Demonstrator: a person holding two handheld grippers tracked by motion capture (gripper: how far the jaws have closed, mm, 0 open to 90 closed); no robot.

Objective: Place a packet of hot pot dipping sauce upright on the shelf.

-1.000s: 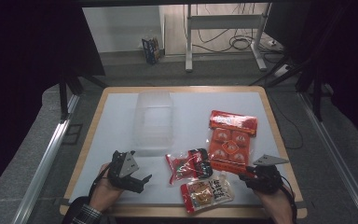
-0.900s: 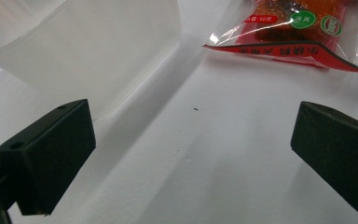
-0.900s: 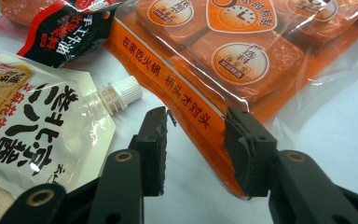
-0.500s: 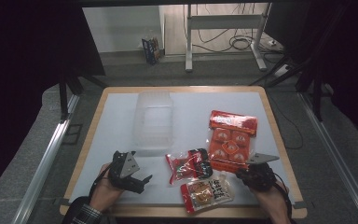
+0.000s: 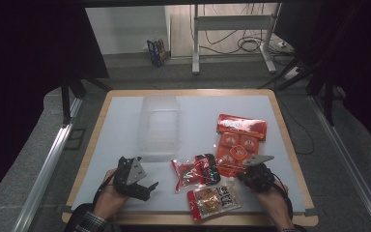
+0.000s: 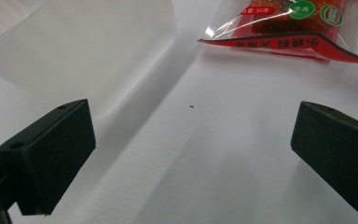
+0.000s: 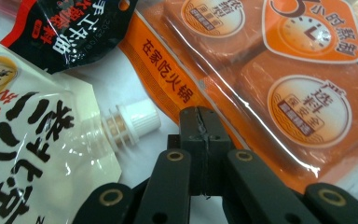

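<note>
My right gripper (image 5: 240, 177) (image 7: 200, 119) is at the table's front right. Its jaws have just been closing and now meet, tips resting at the near edge of the orange multi-pack (image 5: 239, 140) (image 7: 298, 93); I see nothing between them. Just left of the tips lies a white spouted pouch (image 5: 215, 199) (image 7: 28, 154) with its white cap (image 7: 133, 123). A red-and-black pouch (image 5: 195, 170) (image 7: 74, 28) lies behind it. My left gripper (image 5: 149, 186) (image 6: 191, 154) is at the front left, open over bare mat, empty.
A clear plastic container (image 5: 158, 126) (image 6: 74, 42) stands in the middle of the white mat (image 5: 121, 125), ahead of the left gripper. The wooden table edge (image 5: 183, 220) runs along the front. A metal stand and cables are on the floor beyond.
The right hand has slid a little left and forward toward the orange pack's near edge. The left hand has stayed put.
</note>
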